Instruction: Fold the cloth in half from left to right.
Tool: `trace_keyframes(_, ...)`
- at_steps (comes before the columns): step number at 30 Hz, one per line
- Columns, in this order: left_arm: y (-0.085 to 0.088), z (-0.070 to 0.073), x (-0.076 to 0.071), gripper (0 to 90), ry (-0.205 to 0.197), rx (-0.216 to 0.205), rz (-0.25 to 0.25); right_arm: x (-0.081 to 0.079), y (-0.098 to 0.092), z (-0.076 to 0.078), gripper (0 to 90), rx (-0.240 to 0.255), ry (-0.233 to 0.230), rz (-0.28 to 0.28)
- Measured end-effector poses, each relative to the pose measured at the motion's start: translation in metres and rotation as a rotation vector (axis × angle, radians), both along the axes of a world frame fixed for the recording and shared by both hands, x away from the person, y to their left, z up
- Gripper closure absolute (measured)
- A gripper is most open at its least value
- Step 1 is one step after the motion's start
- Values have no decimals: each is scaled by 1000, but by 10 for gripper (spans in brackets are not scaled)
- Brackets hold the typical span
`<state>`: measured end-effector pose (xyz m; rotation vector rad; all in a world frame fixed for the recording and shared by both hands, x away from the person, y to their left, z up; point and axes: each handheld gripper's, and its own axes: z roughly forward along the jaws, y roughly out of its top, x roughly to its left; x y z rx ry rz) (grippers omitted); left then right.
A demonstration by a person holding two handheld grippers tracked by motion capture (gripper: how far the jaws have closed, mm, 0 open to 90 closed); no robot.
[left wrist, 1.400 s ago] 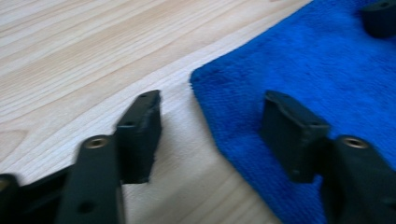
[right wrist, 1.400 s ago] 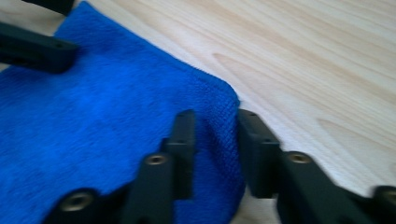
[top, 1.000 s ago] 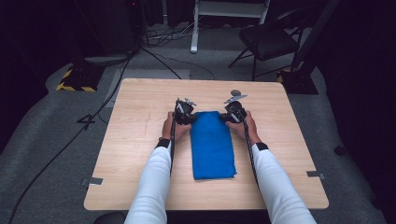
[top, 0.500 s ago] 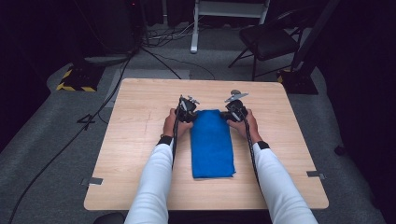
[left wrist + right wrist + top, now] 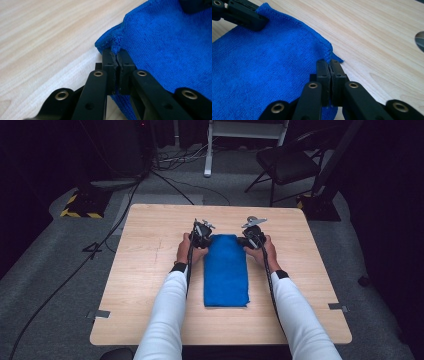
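Little has been moved since the earlier frames: both tongs are kept at the cloth's [image 5: 226, 270] far corners. Each corner is hidden between jaws pressed together, left tongs [image 5: 116, 56] and right tongs [image 5: 329, 64] pinching one apiece. One folded cloth is laid mid-worktop [image 5: 150, 255], with bare wood left all round.

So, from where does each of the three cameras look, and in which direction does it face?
High view: sits above the person's side, faces forward and down on the table; both forearms, left gripper and right gripper show.
Left gripper view: rides the left gripper, looks along its fingers, shut on the blue cloth.
Right gripper view: rides the right gripper, looks along its fingers, shut on the cloth's other far corner.
Shared: all three show the blue cloth and the table.
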<state>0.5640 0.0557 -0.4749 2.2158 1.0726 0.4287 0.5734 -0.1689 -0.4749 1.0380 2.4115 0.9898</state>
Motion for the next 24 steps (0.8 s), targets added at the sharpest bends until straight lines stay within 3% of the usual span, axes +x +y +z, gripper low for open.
trace_keyframes(15,-11,25,7,860,-76,-18,1,6,-12,27,885,9,-91,-44)
trace_keyframes(24,-7,32,4,854,-96,-36,-8,0,-15,41,884,53,-123,-25)
